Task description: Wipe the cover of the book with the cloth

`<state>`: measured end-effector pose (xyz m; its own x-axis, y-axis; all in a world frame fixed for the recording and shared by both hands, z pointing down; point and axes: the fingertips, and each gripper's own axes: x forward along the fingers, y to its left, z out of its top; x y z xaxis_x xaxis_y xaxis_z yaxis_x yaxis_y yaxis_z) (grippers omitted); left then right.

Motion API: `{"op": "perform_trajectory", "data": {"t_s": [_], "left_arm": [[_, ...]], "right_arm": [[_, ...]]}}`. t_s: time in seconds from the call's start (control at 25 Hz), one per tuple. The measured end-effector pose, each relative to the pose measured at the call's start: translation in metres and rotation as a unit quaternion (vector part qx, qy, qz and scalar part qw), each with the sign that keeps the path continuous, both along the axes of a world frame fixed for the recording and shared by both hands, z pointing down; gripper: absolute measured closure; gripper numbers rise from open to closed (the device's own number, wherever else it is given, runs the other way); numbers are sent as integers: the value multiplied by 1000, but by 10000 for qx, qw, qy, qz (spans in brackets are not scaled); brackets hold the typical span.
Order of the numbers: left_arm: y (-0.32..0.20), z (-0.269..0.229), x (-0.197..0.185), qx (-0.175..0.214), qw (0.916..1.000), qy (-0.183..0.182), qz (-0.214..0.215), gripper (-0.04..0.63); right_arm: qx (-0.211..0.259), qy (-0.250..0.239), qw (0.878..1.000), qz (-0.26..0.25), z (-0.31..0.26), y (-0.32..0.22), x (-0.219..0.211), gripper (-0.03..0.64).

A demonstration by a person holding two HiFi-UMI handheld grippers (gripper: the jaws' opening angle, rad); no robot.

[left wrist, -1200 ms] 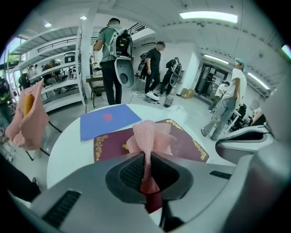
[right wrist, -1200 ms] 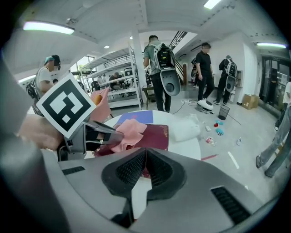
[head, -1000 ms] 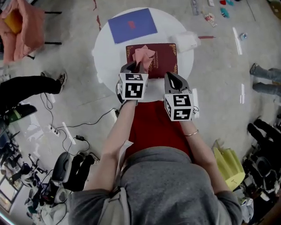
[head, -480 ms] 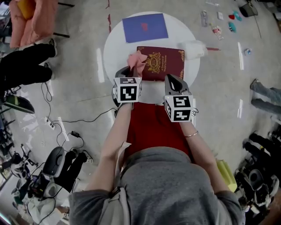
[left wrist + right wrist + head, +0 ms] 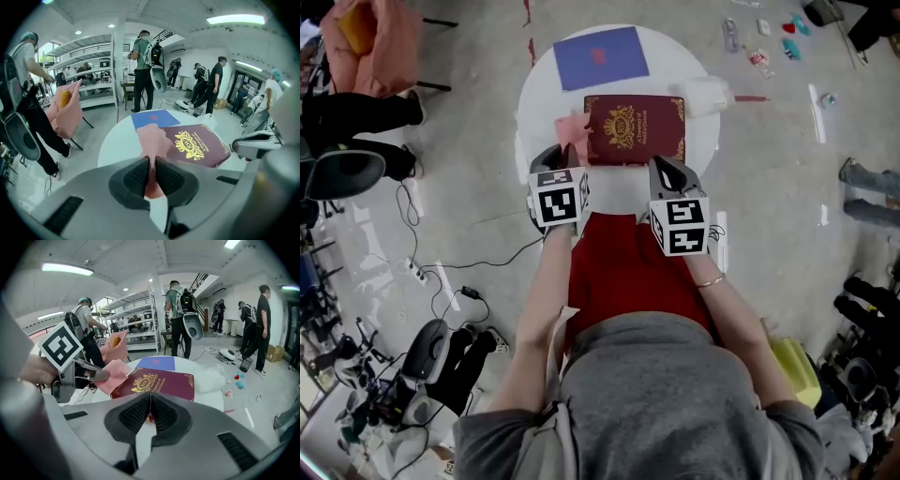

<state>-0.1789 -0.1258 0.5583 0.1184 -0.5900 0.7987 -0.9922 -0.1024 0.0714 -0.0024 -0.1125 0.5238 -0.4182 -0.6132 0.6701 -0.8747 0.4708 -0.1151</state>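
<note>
Two grippers at the book's near edge

Left gripper (image 5: 151,165) is clamped tight on the pink cloth (image 5: 572,127), right at the left edge of the maroon book (image 5: 635,128) on the round white table (image 5: 534,103). Right gripper (image 5: 149,409) hovers near the book's front edge, jaws pressed together, empty. Blue folder (image 5: 600,56) lies just behind; a crumpled white bag (image 5: 705,94) crowds the far-right corner.

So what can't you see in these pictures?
- The book: its gold words are too small in the head view.
- The book's near edge: behind the right gripper in that gripper's view.
- The cloth: the end clamped in the left gripper is hidden by the jaws.
- The white lump by the book: too blurry to name.
- The floor bits, head view: too small.
</note>
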Motion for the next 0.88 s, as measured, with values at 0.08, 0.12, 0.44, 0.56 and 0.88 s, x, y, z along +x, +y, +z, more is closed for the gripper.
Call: {"op": "perform_trajectory", "data": {"t_s": [0.08, 0.12, 0.44, 0.56, 0.88], "left_arm": [[4, -6, 7, 72, 10000, -15, 54, 560], [6, -9, 12, 115, 9999, -7, 89, 560], [6, -18, 81, 259, 9968, 189, 728, 560], [5, -17, 119, 277, 9931, 308, 1093, 560], [9, -18, 226, 278, 9748, 643, 2118, 560]], "right_arm": [[8, -3, 10000, 57, 0, 8, 8, 588], [13, -2, 9999, 100, 0, 12, 13, 588], [77, 45, 9976, 689, -3, 35, 64, 588], [89, 79, 9951, 978, -3, 44, 88, 588], [-10, 168, 9843, 1756, 1, 75, 149, 588]]}}
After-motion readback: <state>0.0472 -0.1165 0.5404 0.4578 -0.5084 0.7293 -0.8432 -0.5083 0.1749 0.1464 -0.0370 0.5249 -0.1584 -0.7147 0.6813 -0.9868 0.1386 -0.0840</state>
